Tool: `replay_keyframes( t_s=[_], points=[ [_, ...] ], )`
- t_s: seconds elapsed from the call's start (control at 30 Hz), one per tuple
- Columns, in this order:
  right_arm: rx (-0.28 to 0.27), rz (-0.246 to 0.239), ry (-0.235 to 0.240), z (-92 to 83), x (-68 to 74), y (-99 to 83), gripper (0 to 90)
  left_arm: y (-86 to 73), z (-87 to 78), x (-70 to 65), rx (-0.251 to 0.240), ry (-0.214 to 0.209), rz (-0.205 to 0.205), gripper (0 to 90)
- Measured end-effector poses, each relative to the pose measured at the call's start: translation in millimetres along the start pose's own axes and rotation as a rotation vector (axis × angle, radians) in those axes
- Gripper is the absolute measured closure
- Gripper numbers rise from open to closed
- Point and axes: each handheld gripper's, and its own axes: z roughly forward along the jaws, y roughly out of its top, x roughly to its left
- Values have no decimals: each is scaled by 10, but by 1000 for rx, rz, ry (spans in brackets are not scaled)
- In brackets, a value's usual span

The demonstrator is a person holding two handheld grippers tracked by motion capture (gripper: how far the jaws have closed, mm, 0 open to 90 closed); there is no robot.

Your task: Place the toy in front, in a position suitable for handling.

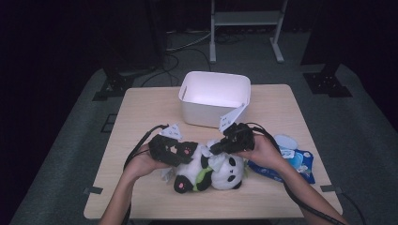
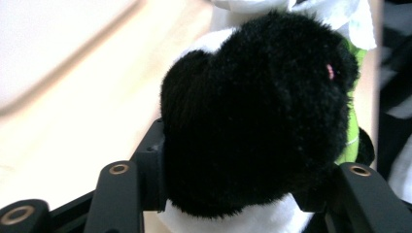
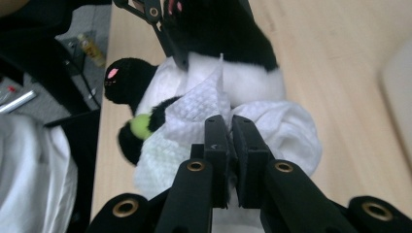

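Our left gripper [image 1: 180,151] clamped the panda's [image 1: 220,172] leg; our right gripper [image 3: 229,127] pinched a wipe [image 3: 194,114], which could tear under hard rubbing.

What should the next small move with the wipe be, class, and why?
Probably rub the white wipe across the panda toy's white belly. The right gripper is shut on the wipe, which already lies against the fur, and the left gripper clamps a black leg, steadying the toy on the table.

Right hand-held gripper [image 3: 232,127], jaws nearly together, pinches a white wipe [image 3: 194,116] against the panda plush [image 3: 252,82] lying on the counter [image 3: 316,58]
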Motion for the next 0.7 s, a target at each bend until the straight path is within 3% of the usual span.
replay_keyframes(
  t_s=[0.07,0.13,0.23,0.4,0.53,0.7],
  points=[
    [-15,8,-13,-45,-56,15,846,-3,-65,25,-10,51,27,445],
    [-35,27,-31,-99,-135,21,846,-41,-90,40,-7,57,58,445],
    [-37,62,-33,-102,-245,-10,847,-120,-82,45,-27,47,71,443],
    [-39,79,-1,9,-260,-51,848,-271,-72,65,-57,19,18,402],
    [-8,65,11,87,-187,-33,850,-308,-121,63,-71,-15,-45,267],
    [16,49,9,121,-107,-32,850,-292,-224,18,-97,-61,-65,178]
  ],
)
